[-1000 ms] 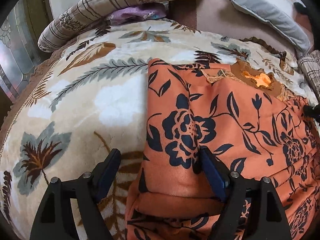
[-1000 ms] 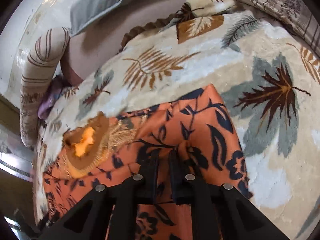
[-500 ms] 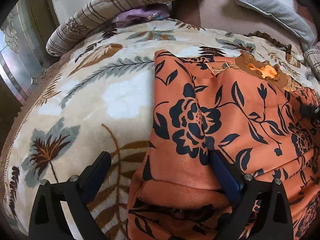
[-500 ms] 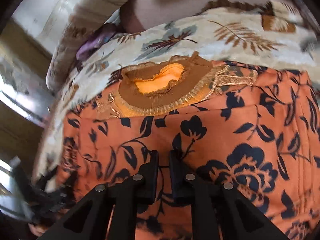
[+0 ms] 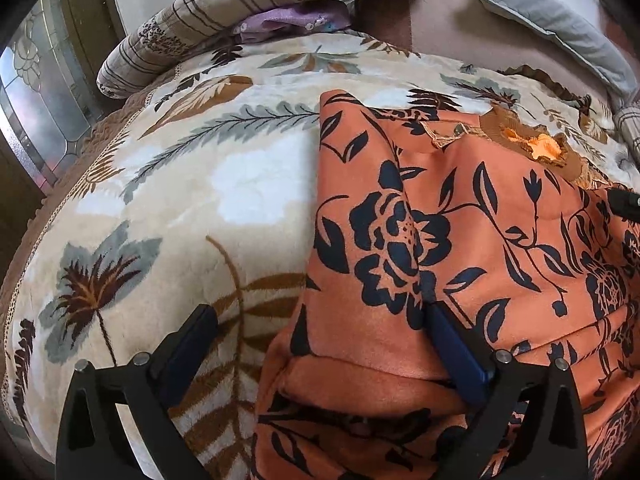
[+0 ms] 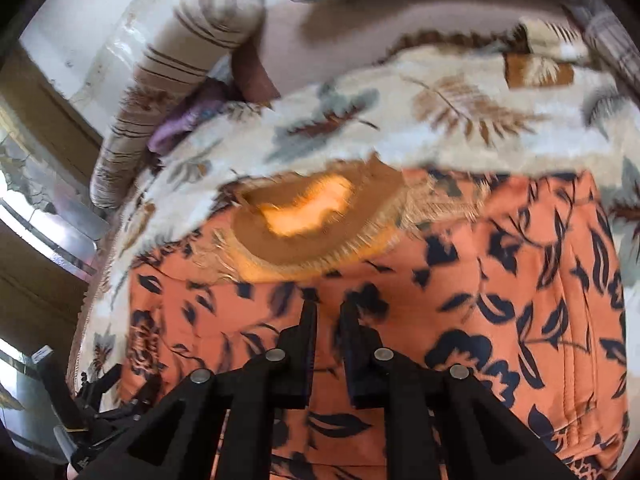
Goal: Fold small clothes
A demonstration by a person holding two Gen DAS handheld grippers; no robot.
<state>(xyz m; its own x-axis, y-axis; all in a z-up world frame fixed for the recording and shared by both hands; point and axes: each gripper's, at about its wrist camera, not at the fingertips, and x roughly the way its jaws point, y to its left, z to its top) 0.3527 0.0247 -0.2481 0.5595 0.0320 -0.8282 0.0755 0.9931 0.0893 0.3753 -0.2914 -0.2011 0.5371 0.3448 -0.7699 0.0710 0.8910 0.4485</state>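
An orange garment with dark blue flowers lies on the leaf-print blanket, its brown knit collar at the far side. My left gripper is open, its jaws straddling the garment's folded left edge. In the right wrist view the garment fills the lower frame, collar ahead. My right gripper has its jaws nearly together over the cloth below the collar; I cannot tell whether cloth is pinched between them. The view is blurred.
Striped pillows and a purple cloth lie at the head of the bed. A grey pillow is at the back right. A glass door stands to the left. The left gripper shows at lower left of the right wrist view.
The right gripper has swung across the garment from its right corner to below the collar, staying narrow. The left gripper stayed open at the left fold and drew back slightly.
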